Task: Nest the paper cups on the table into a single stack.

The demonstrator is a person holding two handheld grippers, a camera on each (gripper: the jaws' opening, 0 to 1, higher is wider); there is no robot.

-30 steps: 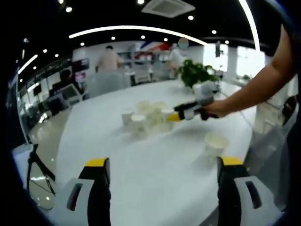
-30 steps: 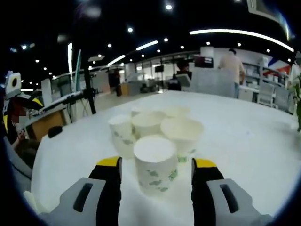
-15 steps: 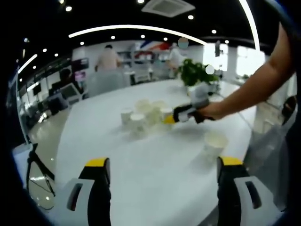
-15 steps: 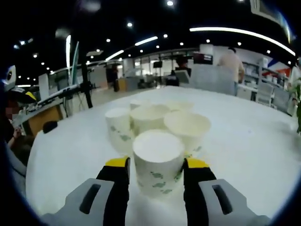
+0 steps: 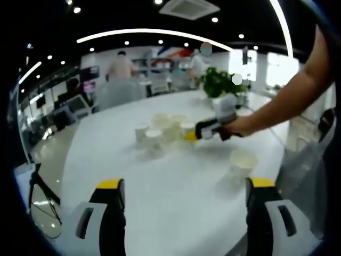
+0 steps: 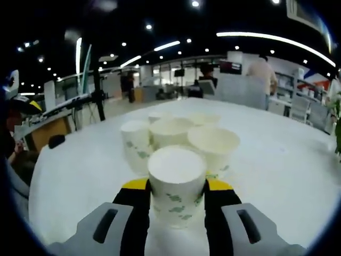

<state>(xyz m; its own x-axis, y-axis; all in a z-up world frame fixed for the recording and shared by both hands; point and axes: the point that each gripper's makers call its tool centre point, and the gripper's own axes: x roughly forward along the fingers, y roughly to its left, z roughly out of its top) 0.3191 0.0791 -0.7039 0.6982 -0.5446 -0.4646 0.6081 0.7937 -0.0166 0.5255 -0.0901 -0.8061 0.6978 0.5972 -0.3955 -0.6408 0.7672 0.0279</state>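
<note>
Right gripper [image 6: 177,185]: jaws closed against both sides of 1 paper cup [image 6: 176,186] — yellow tips pressed to the cup wall. The gripped cup stands inverted, flat base up, long axis upright, on the white table [image 6: 277,160]. Green print shows on its side wall.

Directly behind it in the right gripper view, a cluster of cups [image 6: 176,133] stands on the same table, all axes upright. The nearest 3 crowd together just behind the held cup; whether they touch one another cannot be told. 2 more are partly hidden at the back.

Left gripper [image 5: 183,186]: jaws wide apart, holding nothing, poised over bare tabletop [image 5: 176,208] near the table's edge.

In the left gripper view, 1 separate cup [image 5: 243,161] stands upright with its mouth up, well apart from the cluster [image 5: 160,130] and nearer the left gripper's right jaw. The right gripper [image 5: 190,135] comes in from the right, held in a person's hand [image 5: 238,126], its yellow tips at the cluster's near side.

A potted plant [image 5: 220,84] stands at the far end of the table — beyond the cups.
</note>
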